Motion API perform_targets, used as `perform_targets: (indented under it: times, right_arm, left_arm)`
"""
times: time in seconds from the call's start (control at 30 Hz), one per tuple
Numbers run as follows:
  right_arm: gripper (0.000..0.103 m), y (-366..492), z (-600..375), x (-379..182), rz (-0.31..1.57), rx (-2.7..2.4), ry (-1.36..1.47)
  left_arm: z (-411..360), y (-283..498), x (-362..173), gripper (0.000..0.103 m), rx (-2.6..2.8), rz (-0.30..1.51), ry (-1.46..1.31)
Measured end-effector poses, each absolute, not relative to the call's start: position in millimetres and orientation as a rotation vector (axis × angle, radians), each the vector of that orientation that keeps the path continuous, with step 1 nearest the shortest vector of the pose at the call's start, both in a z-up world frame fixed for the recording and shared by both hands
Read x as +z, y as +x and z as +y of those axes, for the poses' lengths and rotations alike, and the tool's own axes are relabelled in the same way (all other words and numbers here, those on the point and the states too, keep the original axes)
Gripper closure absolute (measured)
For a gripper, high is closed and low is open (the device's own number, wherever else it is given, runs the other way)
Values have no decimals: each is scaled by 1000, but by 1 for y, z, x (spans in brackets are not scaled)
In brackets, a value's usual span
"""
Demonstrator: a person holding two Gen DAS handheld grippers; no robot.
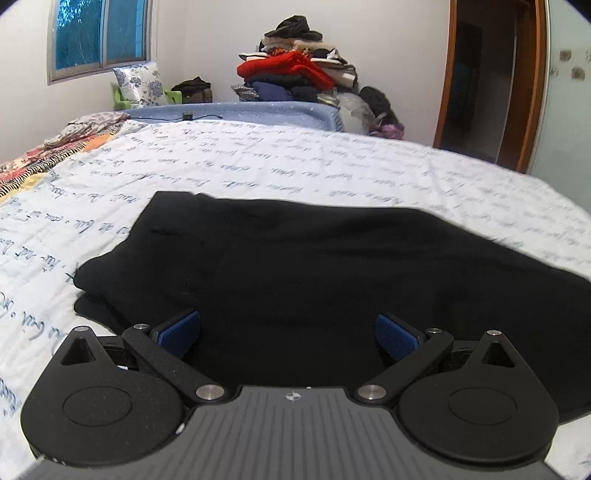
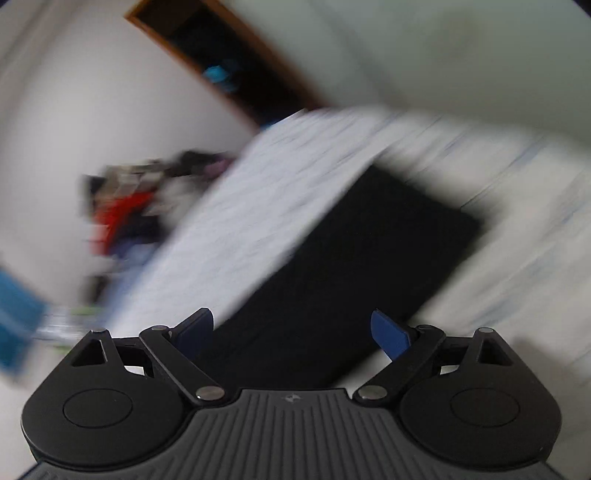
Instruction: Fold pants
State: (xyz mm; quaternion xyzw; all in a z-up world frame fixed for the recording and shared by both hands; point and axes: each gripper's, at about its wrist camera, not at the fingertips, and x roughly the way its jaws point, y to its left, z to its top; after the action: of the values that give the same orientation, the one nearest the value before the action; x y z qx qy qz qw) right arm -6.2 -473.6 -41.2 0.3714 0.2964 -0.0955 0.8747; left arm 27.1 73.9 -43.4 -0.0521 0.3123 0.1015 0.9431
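Black pants lie folded in a broad dark bundle on a white bedspread printed with handwriting. My left gripper hovers low over the near edge of the pants, open, its blue pads wide apart with nothing between them. In the right wrist view the picture is tilted and motion-blurred; the pants appear as a dark rectangle on the bedspread. My right gripper is open above their near end, holding nothing.
A tall pile of clothes with a red garment stands past the far edge of the bed. Patterned fabrics lie at the bed's left side. A window is at the back left and a wooden doorway at the right.
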Motion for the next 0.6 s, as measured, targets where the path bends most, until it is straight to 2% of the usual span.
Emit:
perform_targets:
  times: [0.1,0.23,0.3,0.33,0.6]
  right_arm:
    - [10,-10,-505,-41,660,-304,744]
    - [9,-10,-531,-61,664,-274,932]
    - [6,-7,-531,-66,629,-266,993]
    - [1,-9,-531,-68,615,-251,1023]
    - [0,-11,-552,-79,522,-181,1157]
  left_arm:
    - [52,23,-31,1,153,624,-88]
    - [22,18,-15,1,76,574,-16]
    - [10,18,-10,1,44,557,20]
    - [6,17,-9,1,33,551,33]
    - [-11,23,-13,1,8,578,54]
